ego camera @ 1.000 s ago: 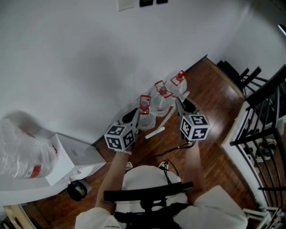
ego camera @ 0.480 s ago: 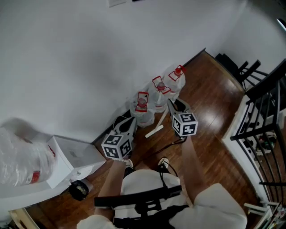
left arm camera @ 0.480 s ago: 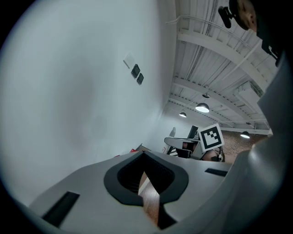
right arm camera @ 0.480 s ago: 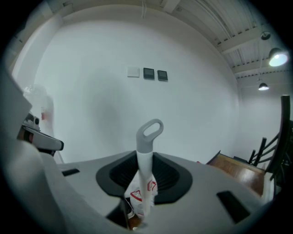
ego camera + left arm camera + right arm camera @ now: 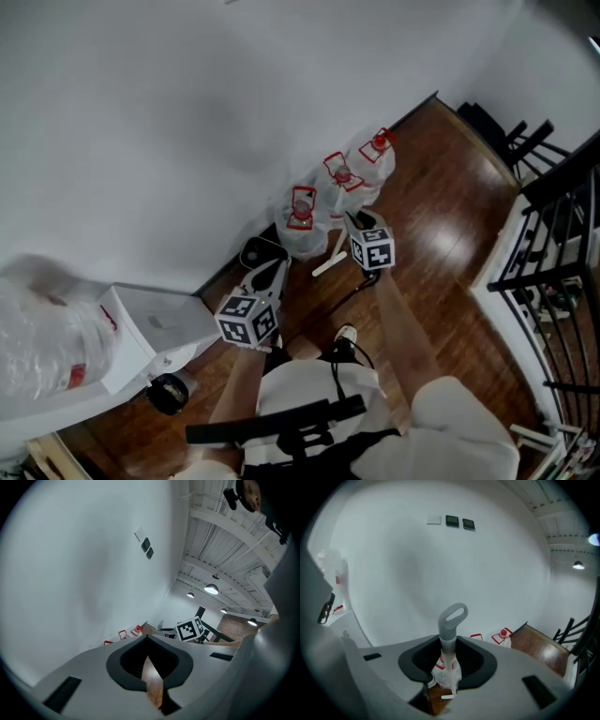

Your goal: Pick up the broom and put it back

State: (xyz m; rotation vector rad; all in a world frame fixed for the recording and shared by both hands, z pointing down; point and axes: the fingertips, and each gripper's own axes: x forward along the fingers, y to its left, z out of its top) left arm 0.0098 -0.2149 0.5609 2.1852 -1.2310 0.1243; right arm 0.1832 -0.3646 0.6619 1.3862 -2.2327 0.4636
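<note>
At far left, a crumpled clear plastic bag (image 5: 42,337) lies on a white ledge (image 5: 56,405). A red patch shows through the bag, but its contents are too blurred to tell. Just right of it sits a white box (image 5: 155,323), and below that a small black round object (image 5: 169,395) lies on the wood floor (image 5: 441,225).

Your left gripper (image 5: 276,266) hangs just right of the box. Its jaws are brought together with nothing between them, and it points toward the white wall (image 5: 187,112). Just past its tip, against the foot of the wall, is a dark rounded object (image 5: 262,251) with a pale rim, too unclear to name.

Next come three clear jugs with red caps and handles, close together in a row along the wall: the nearest (image 5: 302,220), the middle (image 5: 339,183) and the farthest (image 5: 375,155). You cannot tell how full they are.

The broom (image 5: 330,264) slants in front of the nearest jug. Its white lower end is down at the floor, and its pole rises to your right gripper (image 5: 356,223), whose jaws are clamped on it. In the right gripper view, the grey top with its hanging loop stands above the jaws, and a jug sits directly behind the pole.

Farther right, a black chair (image 5: 511,141) stands in the corner, and a black railing (image 5: 562,234) lines the right edge.
</note>
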